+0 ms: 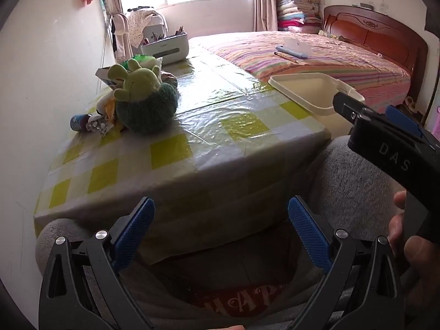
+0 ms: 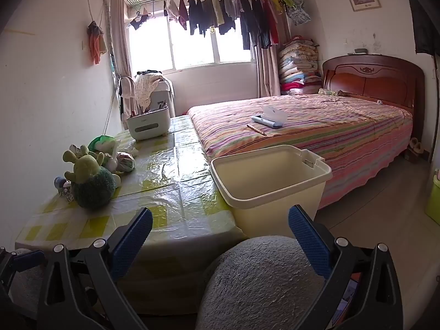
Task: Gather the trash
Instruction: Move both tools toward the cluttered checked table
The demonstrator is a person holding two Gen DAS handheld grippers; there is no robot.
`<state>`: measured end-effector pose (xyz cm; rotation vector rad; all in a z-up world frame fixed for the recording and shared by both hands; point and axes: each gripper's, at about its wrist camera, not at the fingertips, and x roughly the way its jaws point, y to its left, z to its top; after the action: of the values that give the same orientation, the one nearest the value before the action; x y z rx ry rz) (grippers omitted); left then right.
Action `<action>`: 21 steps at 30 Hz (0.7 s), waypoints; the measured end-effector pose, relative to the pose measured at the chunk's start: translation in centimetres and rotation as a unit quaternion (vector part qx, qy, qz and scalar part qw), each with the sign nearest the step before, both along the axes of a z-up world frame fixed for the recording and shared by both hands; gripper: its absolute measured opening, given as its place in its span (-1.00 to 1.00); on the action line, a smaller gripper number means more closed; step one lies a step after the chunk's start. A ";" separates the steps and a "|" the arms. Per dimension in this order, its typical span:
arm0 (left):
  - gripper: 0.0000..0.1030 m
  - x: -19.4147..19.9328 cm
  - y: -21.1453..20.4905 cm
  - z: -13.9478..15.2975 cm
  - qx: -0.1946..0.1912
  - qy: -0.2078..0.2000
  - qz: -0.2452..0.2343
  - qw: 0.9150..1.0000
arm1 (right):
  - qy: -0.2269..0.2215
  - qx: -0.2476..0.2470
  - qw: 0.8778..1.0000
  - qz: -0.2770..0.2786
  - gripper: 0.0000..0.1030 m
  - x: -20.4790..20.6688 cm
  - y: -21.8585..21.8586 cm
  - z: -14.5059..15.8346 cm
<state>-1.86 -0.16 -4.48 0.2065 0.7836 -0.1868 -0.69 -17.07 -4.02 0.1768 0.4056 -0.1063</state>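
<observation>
1. Trash (image 1: 96,122) is lying in a small heap on the table (image 1: 209,126), ahead of and to the left of the left gripper (image 1: 220,233): a little can on its side, crinkled foil wrappers and yellow packets, too small to read.
2. Cream bin (image 2: 271,181) (lid off, nothing visible inside) is standing at the table's right edge, just ahead of the right gripper (image 2: 220,240) and between the table and the bed (image 2: 316,126).
3. Both grippers are hanging wide open over the person's grey-clad knees, with nothing between the blue pads; the right gripper (image 1: 385,126) is also showing from the left wrist view, off to the right of the left one.
4. A green plush toy (image 1: 143,101) is sitting against the heap, on its right side.
5. The table is wearing a glossy yellow-and-white checked plastic cover, creased and catching the window light; a white caddy of pencils (image 2: 147,126) is resting at its far end.
6. Beyond, the bed is carrying a striped spread, a wooden headboard is backing it, folded quilts (image 2: 299,68) are stacking up in the corner, and laundry (image 2: 220,11) is hanging across the bright window.
</observation>
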 end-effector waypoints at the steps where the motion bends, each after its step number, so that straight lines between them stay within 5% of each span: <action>1: 0.87 -0.1 0.1 -0.3 -0.002 0.012 -0.002 1.000 | -0.001 -0.001 1.000 0.000 0.88 0.0 0.0 0.1; 11: 0.87 -1.4 2.1 0.5 -0.083 0.042 -0.013 0.996 | -0.009 -0.006 1.000 -0.005 0.88 -0.1 -0.1 0.7; 17: 0.87 -1.3 2.9 2.2 -0.092 0.006 0.006 0.996 | -0.009 -0.002 1.000 -0.009 0.88 -0.2 -0.4 0.7; 21: 0.87 -0.7 3.3 3.0 -0.059 -0.028 0.033 0.997 | -0.006 -0.001 1.000 -0.010 0.88 -0.1 -0.6 0.6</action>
<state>-2.57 3.12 -1.48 0.0735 0.7198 -0.1628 -0.80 -17.68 -3.42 0.1784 0.3921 -0.1250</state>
